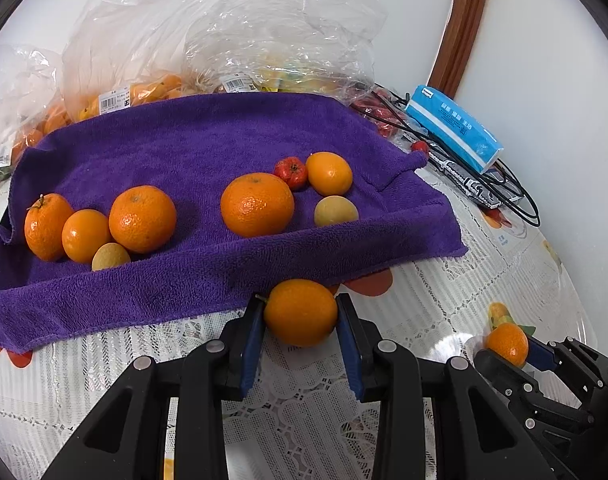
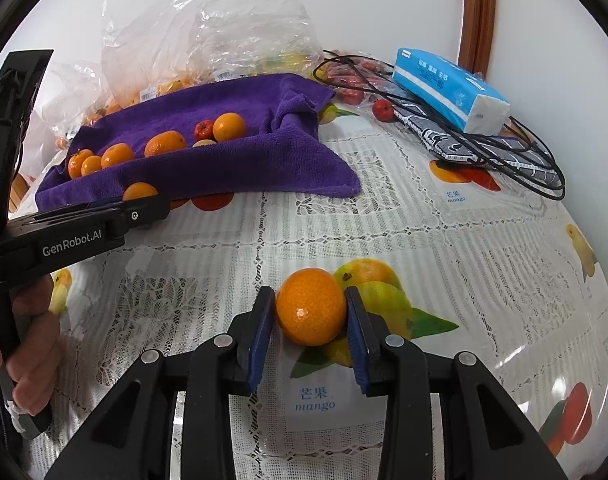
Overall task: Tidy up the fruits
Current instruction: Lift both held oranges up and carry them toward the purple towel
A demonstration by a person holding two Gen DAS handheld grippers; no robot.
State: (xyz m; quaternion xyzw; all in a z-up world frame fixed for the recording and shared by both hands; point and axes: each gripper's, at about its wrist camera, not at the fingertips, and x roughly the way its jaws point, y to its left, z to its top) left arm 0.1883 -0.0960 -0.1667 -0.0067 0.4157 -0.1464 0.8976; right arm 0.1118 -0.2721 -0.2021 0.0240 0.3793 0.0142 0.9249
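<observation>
My left gripper [image 1: 300,303] is shut on a small orange [image 1: 299,314], held just in front of the purple towel's [image 1: 183,148] near edge. From the right wrist view this left gripper [image 2: 143,206] and its orange [image 2: 139,191] sit at the towel's [image 2: 243,164] front. My right gripper [image 2: 310,297] is shut on a mandarin [image 2: 311,306], low over the lace tablecloth [image 2: 207,264]; whether the mandarin touches the cloth I cannot tell. The right gripper [image 1: 522,350] with its mandarin [image 1: 507,343] also appears at the lower right. Several oranges, two pale yellow fruits and a small red fruit [image 1: 291,172] lie on the towel.
Clear plastic bags [image 1: 223,40] holding more fruit stand behind the towel against the wall. A blue tissue pack [image 1: 452,128], black cables [image 2: 504,152] and a patterned pouch [image 2: 444,132] lie at the back right. A person's hand [image 2: 35,332] grips the left tool's handle.
</observation>
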